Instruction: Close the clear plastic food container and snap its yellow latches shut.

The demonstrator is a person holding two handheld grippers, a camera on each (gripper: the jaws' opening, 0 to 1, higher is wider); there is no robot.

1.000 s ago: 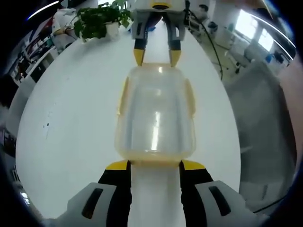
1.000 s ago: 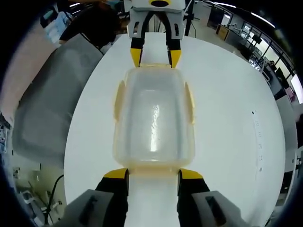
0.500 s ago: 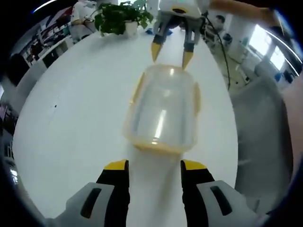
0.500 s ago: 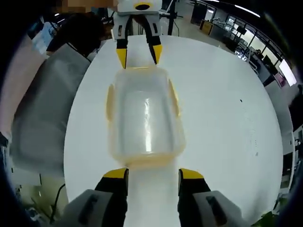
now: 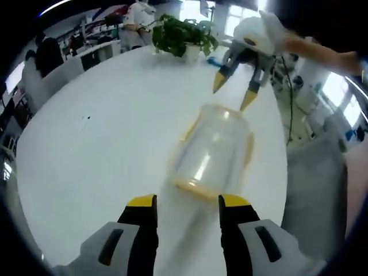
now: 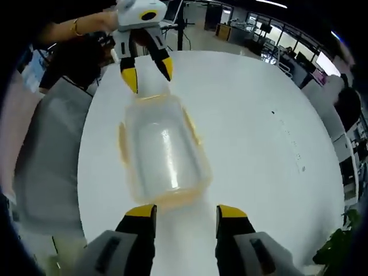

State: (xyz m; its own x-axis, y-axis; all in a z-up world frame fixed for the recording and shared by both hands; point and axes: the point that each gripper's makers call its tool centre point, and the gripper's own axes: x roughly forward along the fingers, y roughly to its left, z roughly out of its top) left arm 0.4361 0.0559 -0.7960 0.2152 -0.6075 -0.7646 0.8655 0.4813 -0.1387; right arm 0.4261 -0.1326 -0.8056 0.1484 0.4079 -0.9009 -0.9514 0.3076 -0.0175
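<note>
The clear plastic container (image 5: 211, 150) lies on the white table (image 5: 103, 149) with its lid on and yellow latches (image 5: 249, 146) along its sides and ends. My left gripper (image 5: 188, 202) is open, its jaws a short way back from the near end. The right gripper (image 5: 234, 92) hangs open above the far end. In the right gripper view the container (image 6: 162, 150) sits slanted, with a yellow latch (image 6: 122, 144) on its left side. My right gripper (image 6: 186, 211) is open just short of it, and the left gripper (image 6: 148, 75) stands open beyond the far end.
A potted plant (image 5: 185, 33) stands at the table's far edge, with people and desks behind it. A grey chair (image 6: 49, 155) sits close to the table's edge beside the container. A person's arm (image 6: 75, 26) holds the far gripper.
Both grippers have drawn back and lifted from the container's ends, where their tips stood close a second ago. Both views have swung, so the container looks smaller and slanted.
</note>
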